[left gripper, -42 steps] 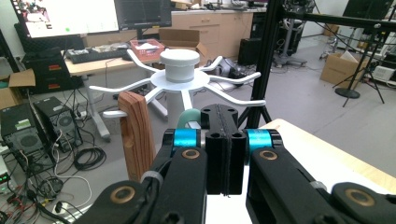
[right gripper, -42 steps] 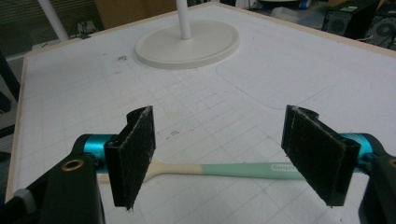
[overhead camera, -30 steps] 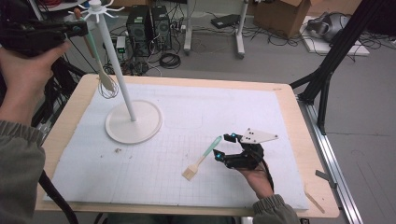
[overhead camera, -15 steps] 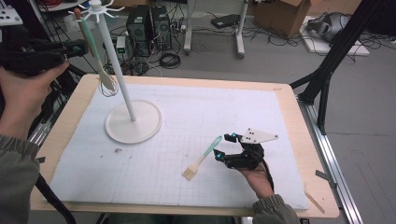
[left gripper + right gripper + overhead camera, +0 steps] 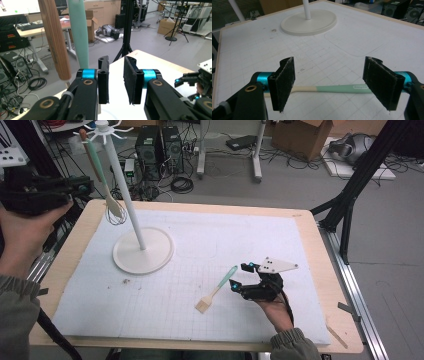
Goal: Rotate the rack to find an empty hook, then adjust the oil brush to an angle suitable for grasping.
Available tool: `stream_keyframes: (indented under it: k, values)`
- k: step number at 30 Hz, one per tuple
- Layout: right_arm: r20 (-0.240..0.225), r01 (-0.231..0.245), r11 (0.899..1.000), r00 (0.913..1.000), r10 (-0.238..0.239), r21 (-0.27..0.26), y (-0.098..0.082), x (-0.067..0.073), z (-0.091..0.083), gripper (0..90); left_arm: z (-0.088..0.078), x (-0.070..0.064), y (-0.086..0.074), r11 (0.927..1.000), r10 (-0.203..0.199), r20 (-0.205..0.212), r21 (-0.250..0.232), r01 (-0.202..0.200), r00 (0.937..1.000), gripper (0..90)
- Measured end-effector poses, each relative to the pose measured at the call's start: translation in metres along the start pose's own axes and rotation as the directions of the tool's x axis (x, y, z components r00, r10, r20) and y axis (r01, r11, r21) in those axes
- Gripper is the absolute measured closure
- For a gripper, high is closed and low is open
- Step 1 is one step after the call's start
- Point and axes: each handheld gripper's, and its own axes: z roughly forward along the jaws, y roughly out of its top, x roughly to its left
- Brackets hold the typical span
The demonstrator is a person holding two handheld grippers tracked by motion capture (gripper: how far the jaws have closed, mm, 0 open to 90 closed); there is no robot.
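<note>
A white hook stand (image 5: 125,185) rises from its round base (image 5: 143,251) on the white mat. A whisk with a green handle (image 5: 102,175) hangs from it. In the left gripper view the green handle (image 5: 79,32) hangs beside a wooden handle (image 5: 55,37). My left gripper (image 5: 87,185) is held left of the stand, level with the whisk handle; its jaws (image 5: 116,62) stand a little apart with nothing between them. A brush with a green handle (image 5: 217,290) lies flat on the mat. My right gripper (image 5: 238,275) rests at the handle's end, open wide (image 5: 334,67), with the handle (image 5: 332,88) lying just beyond the pads.
The wooden table edge (image 5: 340,285) frames the mat. The stand base (image 5: 309,21) sits ahead of the right gripper. Computer towers (image 5: 160,145), cables and black tripod legs (image 5: 350,205) stand on the floor behind.
My left gripper has dropped lower and drawn back from the top of the hanging handles. The right gripper and the brush have not moved.
</note>
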Motion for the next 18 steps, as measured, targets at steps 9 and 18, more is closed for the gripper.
stream_keyframes:
  k: [9, 18]
  values:
    - [0.010, -0.003, 1.000, 0.9999, 0.003, -0.003, 0.000, -0.003, -0.003, 25.0, -0.002, -0.007, -0.022, 0.9999, -0.007, 0.028, -0.007, 0.007, 0.9996, 71.7]
    - [0.012, 0.007, 1.000, 0.9999, -0.007, 0.002, -0.002, -0.001, -0.005, 25.0, 0.004, -0.012, -0.043, 0.9998, -0.020, 0.058, 0.002, 0.019, 0.9981, 64.4]
